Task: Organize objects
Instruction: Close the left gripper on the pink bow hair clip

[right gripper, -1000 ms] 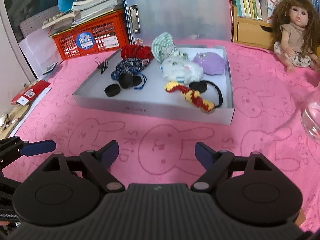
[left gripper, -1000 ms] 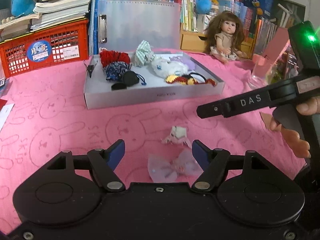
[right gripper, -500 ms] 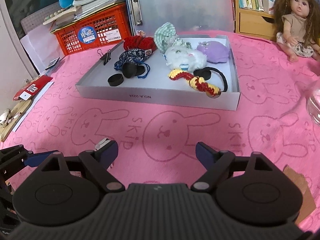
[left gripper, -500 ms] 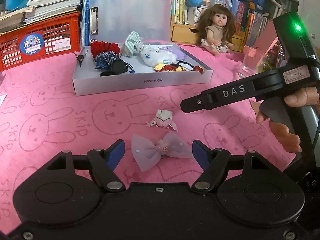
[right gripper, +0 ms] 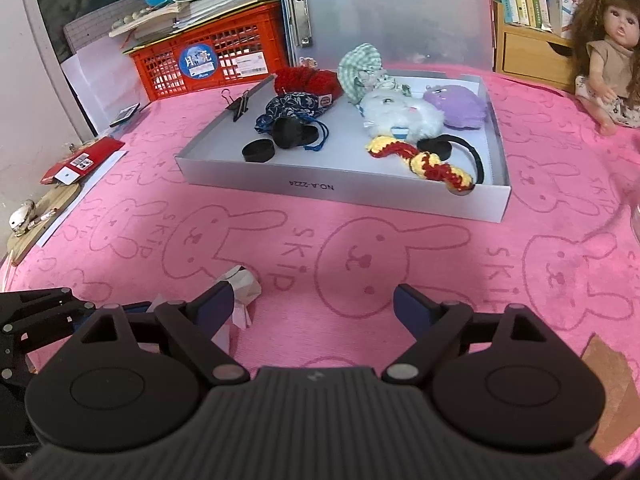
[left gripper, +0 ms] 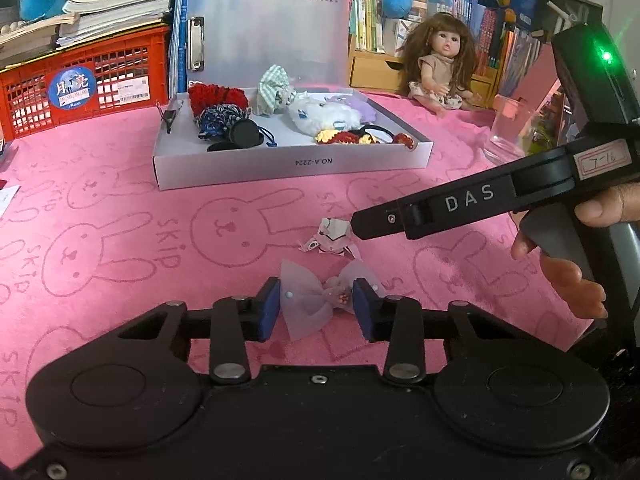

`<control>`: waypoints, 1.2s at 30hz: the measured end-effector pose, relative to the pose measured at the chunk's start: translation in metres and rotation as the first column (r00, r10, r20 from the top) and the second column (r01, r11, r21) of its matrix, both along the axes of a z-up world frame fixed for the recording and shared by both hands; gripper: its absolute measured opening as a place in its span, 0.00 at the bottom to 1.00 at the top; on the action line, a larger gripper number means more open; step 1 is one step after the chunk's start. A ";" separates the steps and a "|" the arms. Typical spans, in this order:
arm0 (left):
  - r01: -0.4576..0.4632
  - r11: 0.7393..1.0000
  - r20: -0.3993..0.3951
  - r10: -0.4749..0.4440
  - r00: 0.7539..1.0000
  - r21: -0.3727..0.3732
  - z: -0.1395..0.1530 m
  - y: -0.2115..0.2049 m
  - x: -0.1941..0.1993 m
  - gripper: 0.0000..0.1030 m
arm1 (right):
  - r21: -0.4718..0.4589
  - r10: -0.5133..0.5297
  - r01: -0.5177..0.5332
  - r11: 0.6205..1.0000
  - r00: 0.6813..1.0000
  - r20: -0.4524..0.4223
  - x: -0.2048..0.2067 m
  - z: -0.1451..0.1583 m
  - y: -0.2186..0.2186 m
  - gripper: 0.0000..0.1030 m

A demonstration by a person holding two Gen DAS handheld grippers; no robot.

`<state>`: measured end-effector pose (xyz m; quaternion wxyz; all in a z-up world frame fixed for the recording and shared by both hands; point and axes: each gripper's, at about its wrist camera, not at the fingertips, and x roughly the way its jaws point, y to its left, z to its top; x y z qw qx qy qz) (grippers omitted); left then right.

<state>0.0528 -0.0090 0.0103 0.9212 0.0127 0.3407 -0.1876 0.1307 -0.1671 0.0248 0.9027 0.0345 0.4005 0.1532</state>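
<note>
Two grippers are held low over a worktop (left gripper: pixel 120 168) covered by a pink cloth printed with rabbits. The left gripper (left gripper: pixel 316 308) is seen at 6 o'clock in its own view, its jaws closing, with a pale sheer bow (left gripper: pixel 308 300) lying between them on the cloth; the blue pads are just beside the bow's two wings, and whether they press on it yet cannot be told. A small crumpled wrapper (left gripper: pixel 330 236) lies just beyond the bow, toward 12 o'clock, apart from it. The right gripper (right gripper: pixel 312 306) is held with its jaws wide apart and nothing between them; in its view the wrapper (right gripper: pixel 242 286) is seen just outside its left finger, at about 10 o'clock. In the left view the right gripper's body is seen at 3 o'clock, held by a hand (left gripper: pixel 568 264).

Farther back, at 12 o'clock, a shallow grey box (left gripper: pixel 288 164) is set on the cloth. Inside it are gathered a red scrunchie (right gripper: pixel 308 80), a dark blue one (right gripper: pixel 292 106), a checked one (right gripper: pixel 358 62), a white plush (right gripper: pixel 400 114), a purple plush (right gripper: pixel 454 104), a yellow-and-red knitted band (right gripper: pixel 424 160) and a black cap (right gripper: pixel 258 150). A binder clip (right gripper: pixel 240 102) is fixed to the box's left wall. A doll (left gripper: pixel 440 68) is seated behind the box at 1 o'clock, a glass (left gripper: pixel 508 128) at 2 o'clock, and a red crate (left gripper: pixel 84 84) at 10 o'clock.
</note>
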 end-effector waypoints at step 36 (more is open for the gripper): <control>-0.159 0.987 0.066 0.157 0.985 0.032 0.017 0.056 0.003 0.29 | -0.042 0.111 -0.109 0.993 0.991 0.073 -0.008 0.004 0.041 0.77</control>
